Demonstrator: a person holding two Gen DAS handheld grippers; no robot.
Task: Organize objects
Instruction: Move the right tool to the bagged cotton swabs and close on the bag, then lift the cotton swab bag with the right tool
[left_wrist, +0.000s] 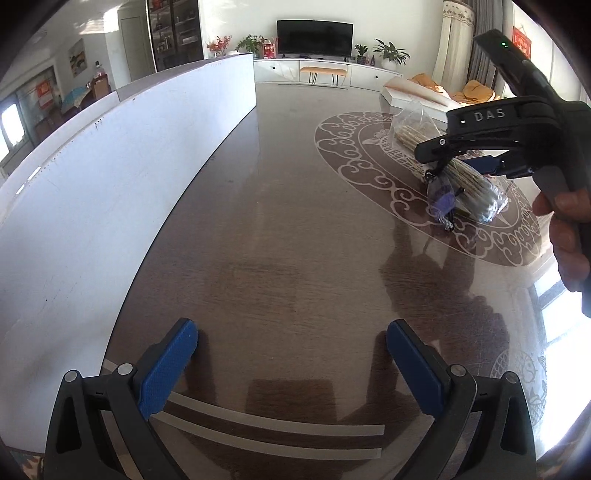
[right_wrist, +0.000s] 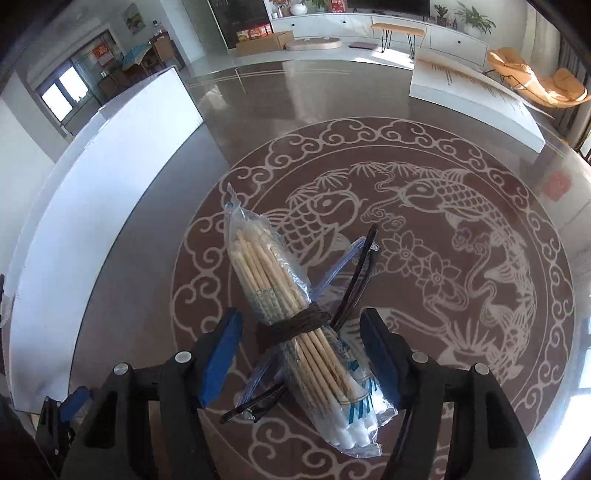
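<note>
A clear plastic bag of wooden sticks with white tips (right_wrist: 295, 317), tied round the middle with dark cord, lies on the glass table's fish medallion (right_wrist: 461, 229). A black strap or clip in a small blue-tinted bag (right_wrist: 354, 273) lies crossed under it. My right gripper (right_wrist: 301, 354) is open, its blue pads either side of the bundle, not touching. In the left wrist view the bundle (left_wrist: 465, 184) lies at the right under the right gripper's black body (left_wrist: 517, 133). My left gripper (left_wrist: 291, 354) is open and empty, low over the bare dark tabletop.
A long white board (left_wrist: 110, 192) stands along the table's left side; it also shows in the right wrist view (right_wrist: 103, 192). A flat white slab (right_wrist: 472, 99) lies at the table's far right. A TV unit, bench and orange chairs stand beyond the table.
</note>
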